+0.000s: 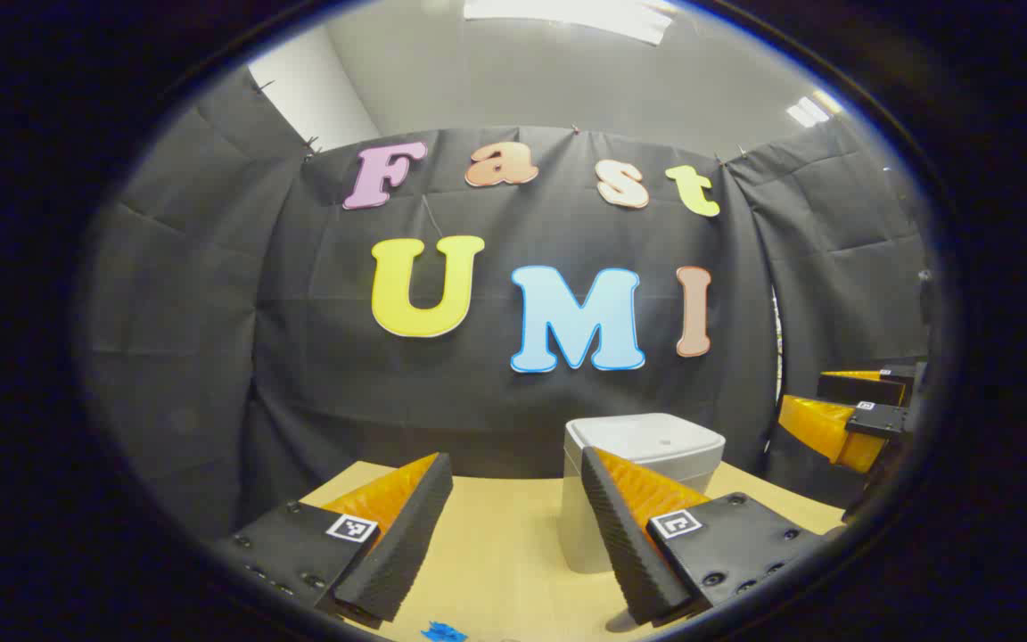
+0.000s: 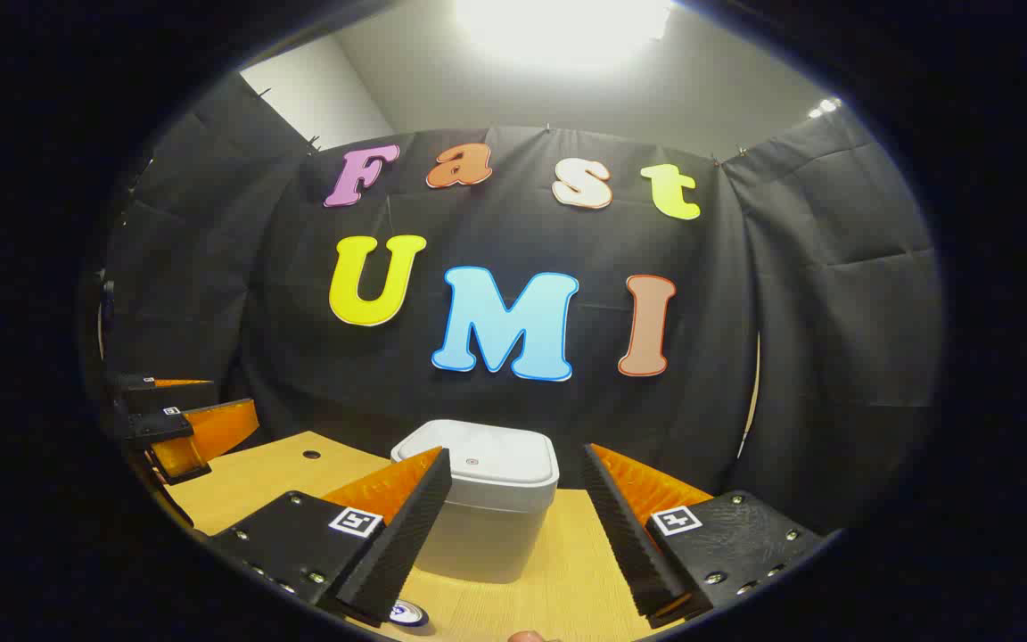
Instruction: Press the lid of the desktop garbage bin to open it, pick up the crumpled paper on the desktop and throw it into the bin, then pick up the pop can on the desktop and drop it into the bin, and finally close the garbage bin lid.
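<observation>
- The white, square plastic desktop bin (image 2: 487,508) looks light; pressing its closed lid (image 2: 478,464) centrally should avoid tipping it.
- Left gripper (image 1: 513,535) and right gripper (image 2: 513,535) gape wide, empty.

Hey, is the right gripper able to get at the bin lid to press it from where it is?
Probably yes. The right gripper is open and the bin stands just ahead with its lid closed, nothing between them.

White square garbage bin (image 2: 487,508), lid (image 2: 478,462) shut, upright on the wooden desktop (image 2: 567,580) near the black cloth wall
</observation>
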Demonstrator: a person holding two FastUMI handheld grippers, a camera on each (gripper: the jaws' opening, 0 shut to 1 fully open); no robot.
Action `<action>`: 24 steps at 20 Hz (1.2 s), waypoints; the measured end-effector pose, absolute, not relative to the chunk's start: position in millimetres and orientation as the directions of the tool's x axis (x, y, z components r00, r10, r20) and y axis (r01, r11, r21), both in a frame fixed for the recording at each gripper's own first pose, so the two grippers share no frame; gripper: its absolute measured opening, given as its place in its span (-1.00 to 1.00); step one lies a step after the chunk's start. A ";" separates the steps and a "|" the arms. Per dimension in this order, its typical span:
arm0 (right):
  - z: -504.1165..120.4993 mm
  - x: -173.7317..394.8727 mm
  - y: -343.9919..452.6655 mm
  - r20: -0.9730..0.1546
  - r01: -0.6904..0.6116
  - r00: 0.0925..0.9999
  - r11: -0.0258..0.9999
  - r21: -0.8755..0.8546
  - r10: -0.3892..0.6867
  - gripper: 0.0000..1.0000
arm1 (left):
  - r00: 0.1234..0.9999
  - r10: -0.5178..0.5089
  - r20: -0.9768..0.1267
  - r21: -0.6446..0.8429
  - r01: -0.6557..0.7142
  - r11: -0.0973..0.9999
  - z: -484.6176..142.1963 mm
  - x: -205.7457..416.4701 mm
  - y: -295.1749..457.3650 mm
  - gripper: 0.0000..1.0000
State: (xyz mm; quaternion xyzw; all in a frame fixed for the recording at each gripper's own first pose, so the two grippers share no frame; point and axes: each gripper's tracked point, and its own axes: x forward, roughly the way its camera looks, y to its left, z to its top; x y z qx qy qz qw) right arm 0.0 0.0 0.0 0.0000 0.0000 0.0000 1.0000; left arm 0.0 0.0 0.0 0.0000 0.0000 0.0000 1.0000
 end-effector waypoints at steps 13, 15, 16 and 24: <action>-26.0 20.4 12.0 -0.078 0.028 0.997 0.999 0.020 -0.027 0.88 | 0.999 0.010 -0.033 0.002 -0.010 1.000 -14.2 37.8 25.1 0.92; -25.0 22.5 10.3 -0.075 0.039 0.997 0.999 0.017 -0.037 0.88 | 1.000 0.007 -0.029 0.002 -0.007 1.000 -12.5 39.1 25.2 0.92; -23.2 23.6 9.3 -0.072 0.043 0.997 0.999 0.016 -0.041 0.88 | 1.000 0.003 -0.028 0.004 -0.003 1.000 -11.2 40.0 24.9 0.91; -20.7 29.0 20.7 -0.061 0.026 0.998 1.000 0.016 -0.025 0.89 | 1.000 -0.002 -0.012 0.018 0.003 1.000 -3.7 43.7 22.1 0.90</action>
